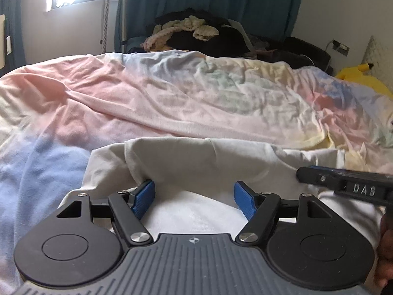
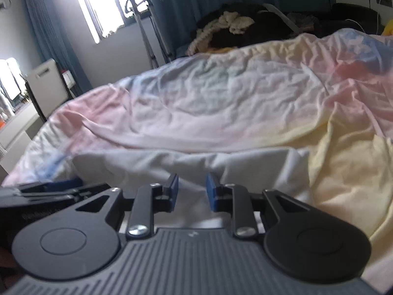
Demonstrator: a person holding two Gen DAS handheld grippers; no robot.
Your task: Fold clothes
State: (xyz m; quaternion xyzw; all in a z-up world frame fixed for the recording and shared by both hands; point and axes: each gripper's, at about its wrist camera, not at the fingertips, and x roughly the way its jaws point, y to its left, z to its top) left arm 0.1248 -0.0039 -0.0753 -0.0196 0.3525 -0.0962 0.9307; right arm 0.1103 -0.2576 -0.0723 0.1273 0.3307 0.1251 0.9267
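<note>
Left wrist view: the left hand-held gripper [image 1: 194, 196] stands with its blue pads spread wide above a white garment [image 1: 196, 157], pinching nothing. The garment lies folded across the lower middle of the frame on a bed under a pastel sheet [image 1: 172, 93]. The right hand-held gripper [image 1: 343, 184] juts in from the right edge. In the right wrist view, the right hand-held gripper [image 2: 190, 191] shows a narrow gap between its pads, with nothing between them, above the same garment [image 2: 184, 162].
</note>
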